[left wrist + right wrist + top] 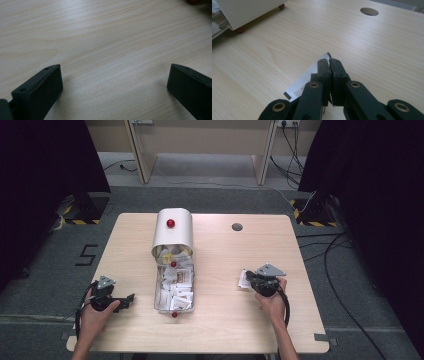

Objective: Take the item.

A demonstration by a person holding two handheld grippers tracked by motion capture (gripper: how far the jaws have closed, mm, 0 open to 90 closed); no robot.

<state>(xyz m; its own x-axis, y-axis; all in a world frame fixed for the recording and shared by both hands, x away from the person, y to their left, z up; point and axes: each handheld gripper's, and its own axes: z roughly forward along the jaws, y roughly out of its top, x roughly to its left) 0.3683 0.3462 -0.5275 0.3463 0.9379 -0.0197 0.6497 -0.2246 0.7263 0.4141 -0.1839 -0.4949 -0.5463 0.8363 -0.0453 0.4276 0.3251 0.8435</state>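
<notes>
Your tabletop [225,320] carries one big thing: the bin [173,265], a white curved lid swung up at the far end and a clear tray below it packed with small white packets [176,290]. Red knobs mark the lid and the tray's ends. The bin sits a little left of the middle, between your two hands.

By the look of it, you are taking packets out of the bin and laying them on the bare wood to the right. That job seems barely begun: one packet is out, the tray looks nearly full, and no other packet lies on the wood.

Your right tool [329,62] has its jaws pressed together on that one packet [305,81], pinching it at a corner. The rest of the packet fans out to the left of the jaws, low over the wood or resting on it; I cannot tell which. In the high view the right tool [250,277] and packet [243,280] sit well right of the bin, at about the level of the tray.

Your left tool [131,298] rests near the left edge, just beside the tray's near end, pointing at it. Its jaws stand wide apart over bare wood, holding nothing.
</notes>
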